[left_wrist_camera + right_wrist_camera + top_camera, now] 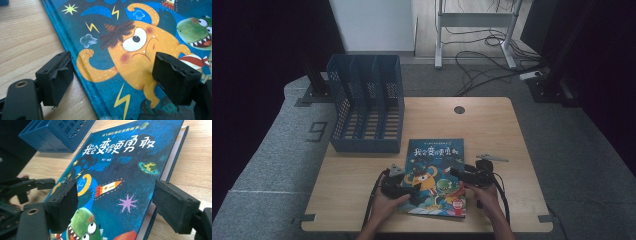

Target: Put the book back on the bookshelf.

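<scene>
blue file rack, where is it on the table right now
In the high view the blue file rack stands at the table's far left corner, just beyond the picture book, apart from it.

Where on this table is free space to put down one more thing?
The table is bare between the book and its far edge with the round hole, and along the right edge past a small grey tool. The blue file rack fills the far left. The near middle is crowded: both claws over the book.

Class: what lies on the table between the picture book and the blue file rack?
Nothing: the high view shows bare table between book and rack.
</scene>
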`<state>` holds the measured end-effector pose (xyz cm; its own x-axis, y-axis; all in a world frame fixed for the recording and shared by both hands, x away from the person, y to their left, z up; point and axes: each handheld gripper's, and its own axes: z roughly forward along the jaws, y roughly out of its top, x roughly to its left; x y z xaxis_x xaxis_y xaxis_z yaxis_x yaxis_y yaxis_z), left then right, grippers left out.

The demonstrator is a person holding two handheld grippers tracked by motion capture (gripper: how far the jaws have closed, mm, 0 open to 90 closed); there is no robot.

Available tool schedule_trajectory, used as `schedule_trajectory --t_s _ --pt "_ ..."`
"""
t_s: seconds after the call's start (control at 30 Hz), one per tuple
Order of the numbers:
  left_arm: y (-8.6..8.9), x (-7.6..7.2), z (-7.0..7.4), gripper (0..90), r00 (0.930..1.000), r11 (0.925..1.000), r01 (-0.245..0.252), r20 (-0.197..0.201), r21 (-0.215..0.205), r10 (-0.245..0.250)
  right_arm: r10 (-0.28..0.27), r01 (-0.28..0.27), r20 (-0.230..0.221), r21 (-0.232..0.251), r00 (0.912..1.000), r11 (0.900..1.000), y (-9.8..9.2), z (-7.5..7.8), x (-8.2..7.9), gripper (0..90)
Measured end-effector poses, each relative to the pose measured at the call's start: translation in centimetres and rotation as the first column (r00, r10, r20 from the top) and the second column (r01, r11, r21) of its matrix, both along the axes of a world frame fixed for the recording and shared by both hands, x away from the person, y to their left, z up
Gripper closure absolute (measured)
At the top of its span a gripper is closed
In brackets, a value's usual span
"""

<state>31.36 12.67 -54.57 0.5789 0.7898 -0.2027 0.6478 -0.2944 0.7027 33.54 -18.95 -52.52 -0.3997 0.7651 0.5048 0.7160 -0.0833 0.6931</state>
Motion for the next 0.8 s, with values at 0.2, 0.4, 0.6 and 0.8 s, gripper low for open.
schedule_trajectory --t_s 0.2,0.4,0.6,0.8 --pt "0.0 0.0 0.0 16.3 1.0 1.0 0.0 0.001 0.001 0.0 0.011 -0.01 -0.024 0.042 0.9996 0.999 -0.5 -0.1 0.1 21.0" --pt "0.0 0.0 0.0 16.2 1.0 1.0 -0.002 0.002 0.003 0.002 0.01 -0.004 -0.059 0.096 0.9982 0.995 -1.0 -0.3 0.3 22.9" --pt "0.1 0.0 0.0 15.4 1.0 1.0 -0.001 -0.002 0.003 0.001 0.019 -0.01 -0.068 0.134 0.9975 0.991 -1.3 -0.2 0.2 24.1" --pt "0.1 0.1 0.0 14.4 1.0 1.0 -0.008 -0.004 -0.001 0.008 0.033 -0.018 -0.084 0.17 0.9959 0.985 -1.7 -0.5 0.3 25.4"
